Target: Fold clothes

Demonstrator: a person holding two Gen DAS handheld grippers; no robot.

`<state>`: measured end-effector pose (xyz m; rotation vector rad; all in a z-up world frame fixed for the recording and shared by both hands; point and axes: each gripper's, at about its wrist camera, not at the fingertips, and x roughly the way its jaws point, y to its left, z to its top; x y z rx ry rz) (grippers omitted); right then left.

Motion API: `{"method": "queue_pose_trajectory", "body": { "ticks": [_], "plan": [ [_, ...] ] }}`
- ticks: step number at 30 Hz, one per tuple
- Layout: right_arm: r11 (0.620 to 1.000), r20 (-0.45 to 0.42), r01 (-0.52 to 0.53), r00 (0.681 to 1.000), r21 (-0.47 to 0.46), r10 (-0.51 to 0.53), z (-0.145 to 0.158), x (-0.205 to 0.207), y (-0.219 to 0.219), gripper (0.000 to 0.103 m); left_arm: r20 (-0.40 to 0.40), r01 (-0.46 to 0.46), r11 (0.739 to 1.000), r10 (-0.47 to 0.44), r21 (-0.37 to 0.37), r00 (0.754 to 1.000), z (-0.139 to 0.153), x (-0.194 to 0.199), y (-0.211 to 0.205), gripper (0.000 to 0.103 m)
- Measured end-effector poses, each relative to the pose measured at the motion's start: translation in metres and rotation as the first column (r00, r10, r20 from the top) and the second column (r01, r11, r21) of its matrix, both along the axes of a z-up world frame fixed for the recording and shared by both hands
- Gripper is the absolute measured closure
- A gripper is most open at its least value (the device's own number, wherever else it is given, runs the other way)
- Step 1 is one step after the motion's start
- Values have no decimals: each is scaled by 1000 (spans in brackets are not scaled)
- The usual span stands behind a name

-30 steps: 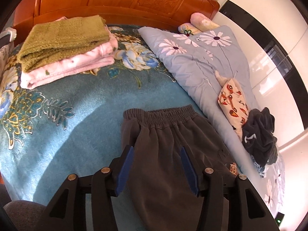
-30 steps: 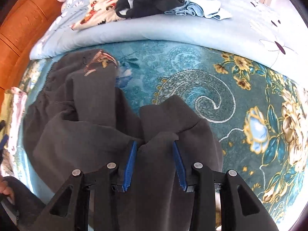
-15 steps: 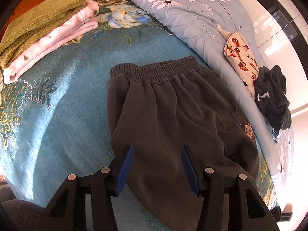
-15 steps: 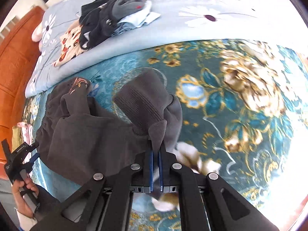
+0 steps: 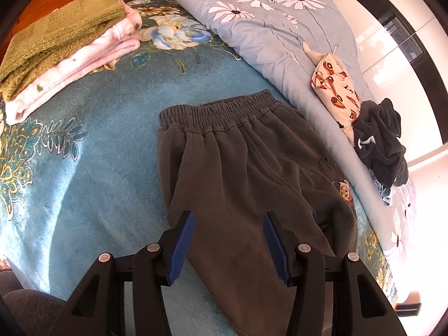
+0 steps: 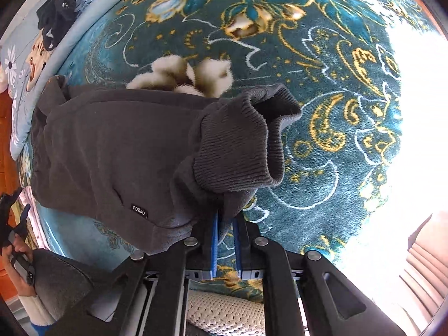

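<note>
Right gripper fingers nearly together and opening slightly, pinching dark grey fleece jogger pants beside the ribbed cuff, likely stretching the legs flat for folding. Left gripper hovering half-open over the upper leg, holding nothing. Pants lying on the teal floral bedspread; no containers visible.

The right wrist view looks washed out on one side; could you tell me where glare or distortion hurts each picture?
Right wrist view: sunlight blows out the blanket at the right edge, its pattern lost there; the grey trousers stay readable. Left wrist view: the white wall glares at upper right, the trousers lie evenly lit. Both: fisheye bends the edges, dark corners.
</note>
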<state>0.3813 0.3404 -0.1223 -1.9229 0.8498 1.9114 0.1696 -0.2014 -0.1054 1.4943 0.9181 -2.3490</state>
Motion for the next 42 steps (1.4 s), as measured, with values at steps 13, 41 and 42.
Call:
{"method": "queue_pose_trajectory", "body": {
  "ticks": [13,41,42],
  "plan": [
    [1000,-238,-10,971,-20,5,25,-79,33,71,1,27,998,-27,-49,1000,6,1,13,48],
    [885,-431,-229,902,-407,35,-59,-177,-43,67,178,112,984,-86,-136,980,-35,-23,46,47],
    [880,-445,-246,894,-406,45,-57,-181,-46,66,182,110,985,-84,-134,980,-36,-23,45,47]
  ]
}}
